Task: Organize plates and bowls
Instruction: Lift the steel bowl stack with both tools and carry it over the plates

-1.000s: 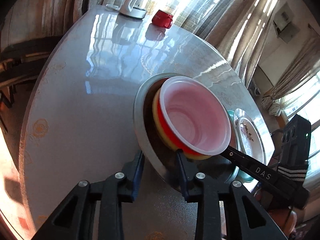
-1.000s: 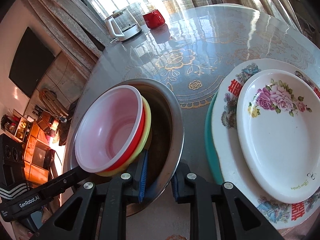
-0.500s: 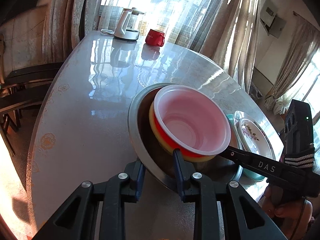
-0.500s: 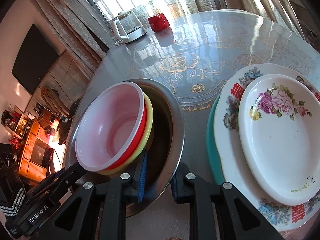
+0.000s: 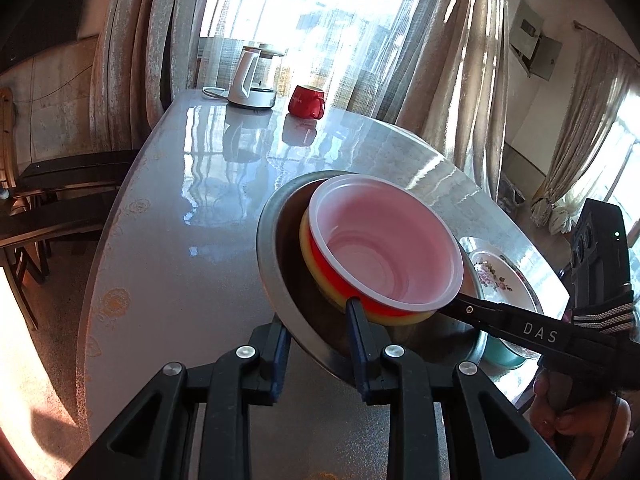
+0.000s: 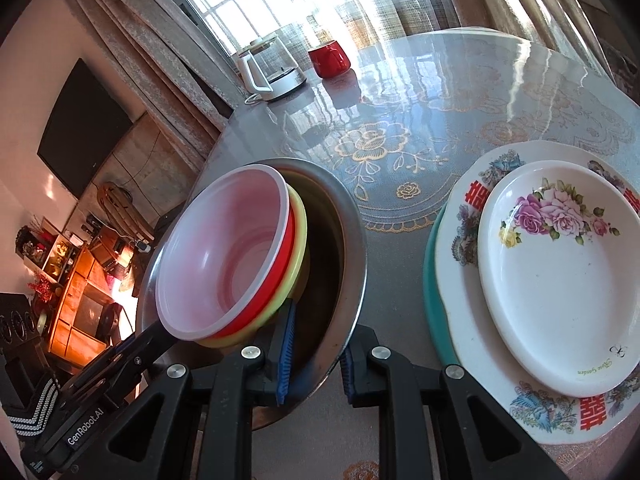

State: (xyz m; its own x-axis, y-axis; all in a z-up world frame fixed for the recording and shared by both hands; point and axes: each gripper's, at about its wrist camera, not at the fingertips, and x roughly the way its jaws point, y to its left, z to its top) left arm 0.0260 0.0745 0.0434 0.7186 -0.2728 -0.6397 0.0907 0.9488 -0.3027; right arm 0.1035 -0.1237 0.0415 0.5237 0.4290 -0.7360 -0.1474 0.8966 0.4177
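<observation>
Left gripper (image 5: 318,330) tilting downward, jaws closing a little just now, pads clamping rim of steel basin (image 5: 272,248). Right gripper (image 6: 316,350) angling downward from opposite side, jaws narrow, pinching same rim. Person's hand (image 5: 576,416) wrapping right gripper's handle, striped strap above fingers.

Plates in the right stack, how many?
3. Small floral plate on top, larger patterned plate under it, teal plate at the bottom with only its rim showing. More could be hidden underneath.
</observation>
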